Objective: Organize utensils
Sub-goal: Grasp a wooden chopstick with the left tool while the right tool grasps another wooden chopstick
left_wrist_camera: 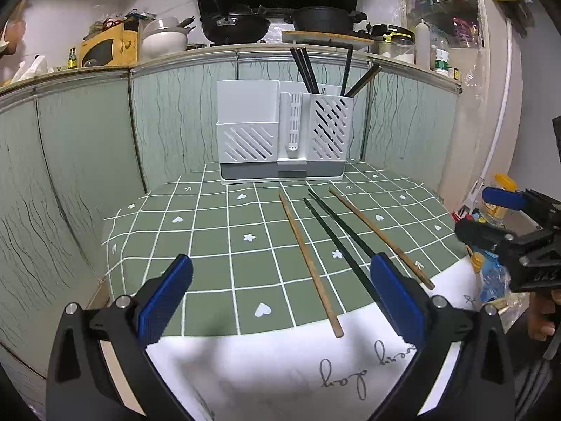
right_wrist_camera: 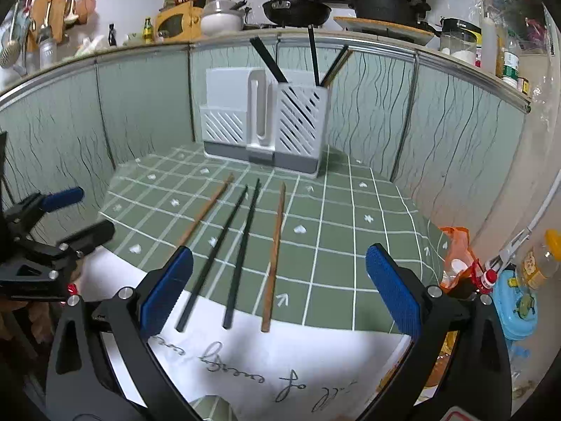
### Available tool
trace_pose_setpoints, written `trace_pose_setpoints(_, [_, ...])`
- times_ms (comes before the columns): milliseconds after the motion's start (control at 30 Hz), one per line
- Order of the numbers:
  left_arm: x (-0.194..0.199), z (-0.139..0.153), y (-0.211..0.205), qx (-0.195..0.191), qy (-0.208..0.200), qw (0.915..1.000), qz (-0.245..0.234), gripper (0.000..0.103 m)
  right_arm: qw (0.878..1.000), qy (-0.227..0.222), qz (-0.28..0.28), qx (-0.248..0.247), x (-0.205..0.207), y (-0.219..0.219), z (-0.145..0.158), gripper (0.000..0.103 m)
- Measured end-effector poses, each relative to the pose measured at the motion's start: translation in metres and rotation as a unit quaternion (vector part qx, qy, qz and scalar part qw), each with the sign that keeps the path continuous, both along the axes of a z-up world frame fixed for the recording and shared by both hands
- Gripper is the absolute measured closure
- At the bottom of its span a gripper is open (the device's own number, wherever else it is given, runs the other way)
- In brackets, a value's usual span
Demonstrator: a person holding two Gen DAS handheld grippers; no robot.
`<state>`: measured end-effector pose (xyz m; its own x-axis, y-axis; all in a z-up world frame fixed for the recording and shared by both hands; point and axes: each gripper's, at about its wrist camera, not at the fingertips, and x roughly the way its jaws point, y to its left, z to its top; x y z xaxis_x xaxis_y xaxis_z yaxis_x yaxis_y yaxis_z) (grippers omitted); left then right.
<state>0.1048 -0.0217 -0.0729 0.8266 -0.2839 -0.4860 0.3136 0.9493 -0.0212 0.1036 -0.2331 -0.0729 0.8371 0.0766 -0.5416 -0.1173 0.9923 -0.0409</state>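
Two wooden chopsticks [left_wrist_camera: 310, 265] [right_wrist_camera: 274, 258] and two black chopsticks [left_wrist_camera: 342, 245] [right_wrist_camera: 242, 254] lie loose on the green checked tablecloth [left_wrist_camera: 210, 245]. A white utensil holder [left_wrist_camera: 284, 133] [right_wrist_camera: 266, 122] stands at the back with several chopsticks [left_wrist_camera: 305, 70] upright in its right slotted compartment. My left gripper [left_wrist_camera: 280, 298] is open and empty, above the table's near edge, with the chopsticks between and beyond its fingers. My right gripper [right_wrist_camera: 280, 291] is open and empty, also over the near ends of the chopsticks. Each gripper shows at the side of the other's view.
Green patterned panels [left_wrist_camera: 87, 161] wall the table at the left, back and right. A counter above holds pans [left_wrist_camera: 235, 26], a rice cooker [left_wrist_camera: 163, 37] and bottles [left_wrist_camera: 422, 45]. An orange bag [right_wrist_camera: 455, 252] and bottles [right_wrist_camera: 540, 259] crowd the right edge.
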Motion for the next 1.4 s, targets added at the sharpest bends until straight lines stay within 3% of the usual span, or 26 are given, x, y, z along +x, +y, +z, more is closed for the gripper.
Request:
trace_pose_setpoints(367, [0.001,-0.019,-0.021,0.037,0.001,0.9991,-0.018,0.005,0.999,0.035,-0.029,0.002,0.017,-0.016,-0.036,0.008])
trace_pose_setpoints(567, [0.007,-0.032,-0.024,0.042,0.025,0.9986,-0.021,0.005,0.998,0.05,-0.018,-0.02,0.02,-0.011,-0.048,0.008])
trace_pose_setpoints(767, [0.024,-0.04,-0.023,0.042,0.056,0.9975,-0.013,0.029,0.998,0.055,-0.01,-0.041,0.022,-0.005,-0.053,0.008])
trace_pose_setpoints(800, [0.026,-0.042,-0.023,0.039,0.062,0.9972,-0.015,0.037,0.997,0.057,-0.009,-0.041,0.022,-0.005,-0.053,0.008])
trace_pose_setpoints(900, [0.031,-0.047,-0.026,0.039,0.076,0.9961,-0.019,0.044,0.997,0.064,-0.005,-0.037,0.024,-0.007,-0.056,0.009])
trace_pose_setpoints(1133, [0.031,-0.052,-0.043,0.046,0.086,0.9944,-0.041,0.048,0.996,0.085,-0.005,-0.021,0.03,-0.012,-0.064,0.032])
trace_pose_setpoints(1267, [0.031,-0.058,-0.052,0.061,0.089,0.9934,-0.04,0.058,0.995,0.095,0.01,-0.023,0.031,-0.006,-0.069,0.052])
trace_pose_setpoints(1400, [0.03,-0.058,-0.053,0.068,0.083,0.994,-0.022,0.079,0.995,0.099,0.023,-0.012,0.032,-0.003,-0.073,0.073])
